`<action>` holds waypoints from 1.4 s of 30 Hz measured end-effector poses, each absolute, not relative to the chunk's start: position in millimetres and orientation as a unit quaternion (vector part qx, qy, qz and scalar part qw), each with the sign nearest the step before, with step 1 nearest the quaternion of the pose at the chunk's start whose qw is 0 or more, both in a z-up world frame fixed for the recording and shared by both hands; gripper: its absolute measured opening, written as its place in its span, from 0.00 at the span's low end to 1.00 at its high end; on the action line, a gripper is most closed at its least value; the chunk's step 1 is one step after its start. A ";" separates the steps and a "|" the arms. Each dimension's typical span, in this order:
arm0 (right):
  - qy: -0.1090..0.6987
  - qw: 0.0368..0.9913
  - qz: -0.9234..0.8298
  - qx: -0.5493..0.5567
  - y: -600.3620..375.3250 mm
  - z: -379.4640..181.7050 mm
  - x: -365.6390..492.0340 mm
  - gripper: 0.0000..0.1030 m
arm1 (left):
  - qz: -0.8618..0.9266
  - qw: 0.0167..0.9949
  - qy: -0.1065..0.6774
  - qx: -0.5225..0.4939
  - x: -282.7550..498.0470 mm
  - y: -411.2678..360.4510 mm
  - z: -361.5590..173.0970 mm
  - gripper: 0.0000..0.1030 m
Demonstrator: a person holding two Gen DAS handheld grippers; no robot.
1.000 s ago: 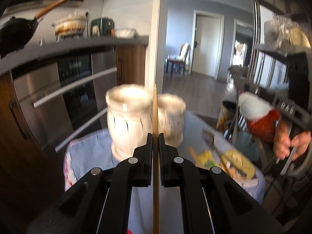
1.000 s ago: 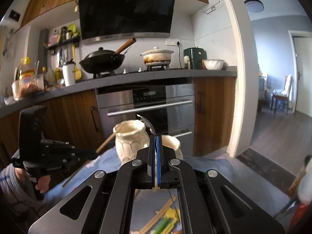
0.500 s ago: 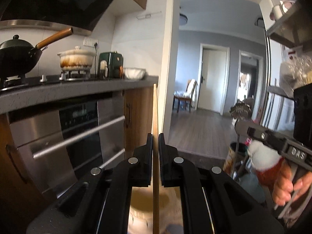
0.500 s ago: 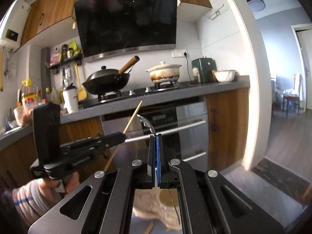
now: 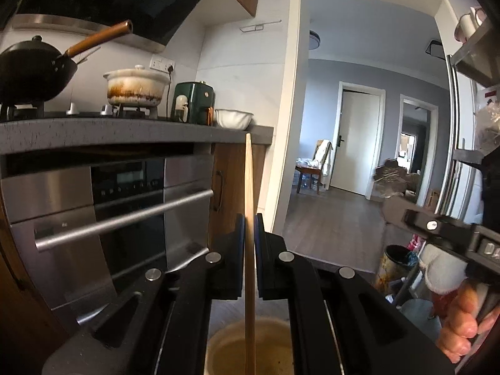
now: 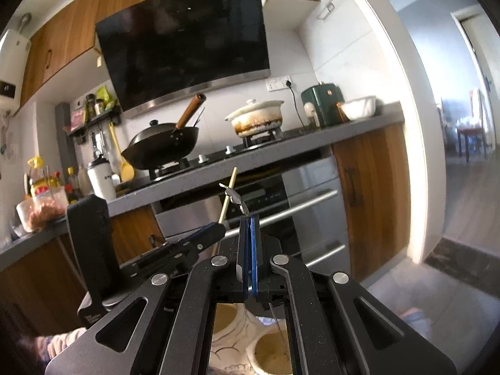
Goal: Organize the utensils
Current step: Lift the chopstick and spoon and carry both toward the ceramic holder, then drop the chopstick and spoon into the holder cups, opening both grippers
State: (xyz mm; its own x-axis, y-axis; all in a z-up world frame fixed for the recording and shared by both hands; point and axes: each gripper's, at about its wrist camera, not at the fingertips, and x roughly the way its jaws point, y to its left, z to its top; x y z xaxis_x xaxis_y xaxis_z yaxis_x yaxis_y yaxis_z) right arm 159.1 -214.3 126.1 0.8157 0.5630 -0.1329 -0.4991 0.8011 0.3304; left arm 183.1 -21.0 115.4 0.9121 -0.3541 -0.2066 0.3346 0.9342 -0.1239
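My left gripper (image 5: 249,218) is shut on a wooden chopstick (image 5: 248,172) that stands upright between its pads. The stick's lower end hangs over the mouth of a cream ceramic holder (image 5: 275,350) at the view's bottom edge. My right gripper (image 6: 249,218) is shut on a thin metal utensil (image 6: 234,195), whose curved shiny end sticks up past the blue pads. Two cream holders, one taller (image 6: 226,348) and one lower (image 6: 272,354), sit side by side under it. The left gripper (image 6: 215,229) with its chopstick (image 6: 228,197) shows at left in the right wrist view. A hand holds the right gripper (image 5: 397,211) at right in the left wrist view.
Straight ahead is a grey counter (image 6: 312,137) carrying a black wok (image 6: 162,147), a stained white pot (image 6: 256,118), a green appliance (image 6: 322,103) and a white bowl (image 6: 359,107). A steel oven (image 5: 125,206) with bar handles sits under it. A doorway (image 5: 356,137) and a metal rack (image 5: 462,156) lie to the right.
Both grippers have risen and tipped upward, each still gripping its utensil. The holders slid from mid-view to the bottom edge, and the cloth-covered table dropped out of sight.
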 end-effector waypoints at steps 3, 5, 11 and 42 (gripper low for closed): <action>0.128 0.940 0.280 0.146 -213.3 112.9 163.3 0.02 | -0.180 0.975 0.125 -0.036 178.1 -19.6 105.8 0.06; 0.141 0.939 0.275 0.151 -214.1 101.7 165.8 0.02 | -0.184 0.973 0.134 -0.034 173.0 -18.5 100.3 0.06; 0.171 0.933 0.264 0.175 -221.4 77.6 172.4 0.02 | -0.183 0.970 0.157 -0.021 163.1 -15.3 86.2 0.06; 0.207 0.943 0.195 0.172 -243.6 64.6 169.5 0.41 | -0.159 0.974 0.163 0.003 144.7 -14.5 94.4 0.49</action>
